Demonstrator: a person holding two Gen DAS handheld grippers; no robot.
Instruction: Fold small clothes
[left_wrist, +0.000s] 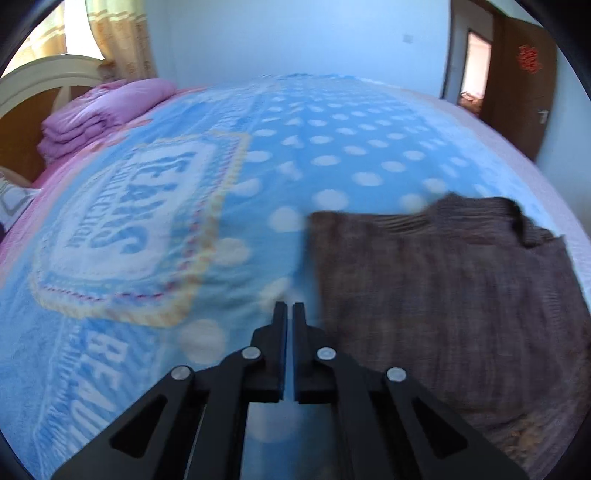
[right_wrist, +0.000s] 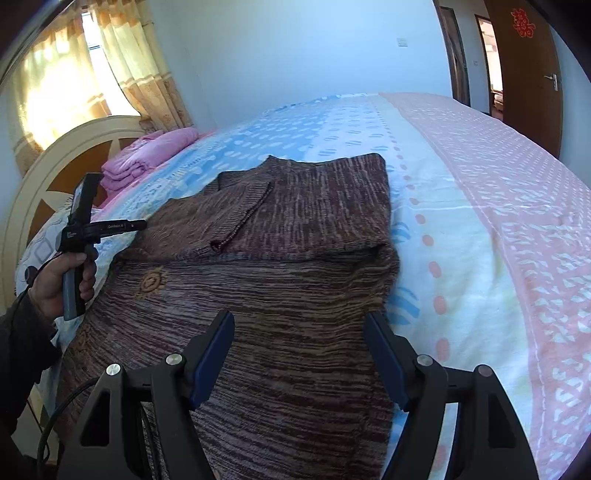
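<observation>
The left view is blurred, its gripper (left_wrist: 289, 308) nearly closed on nothing beside the sweater (right_wrist: 266, 280) on the bed (right_wrist: 480, 206), while the right gripper (right_wrist: 301, 332) gapes wide, empty, over it.

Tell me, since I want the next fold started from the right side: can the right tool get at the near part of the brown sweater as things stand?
Probably yes. The right tool hangs open directly over the brown sweater, with nothing between them; the left tool, shut, sits off past the garment's left edge over the blue blanket.
</observation>
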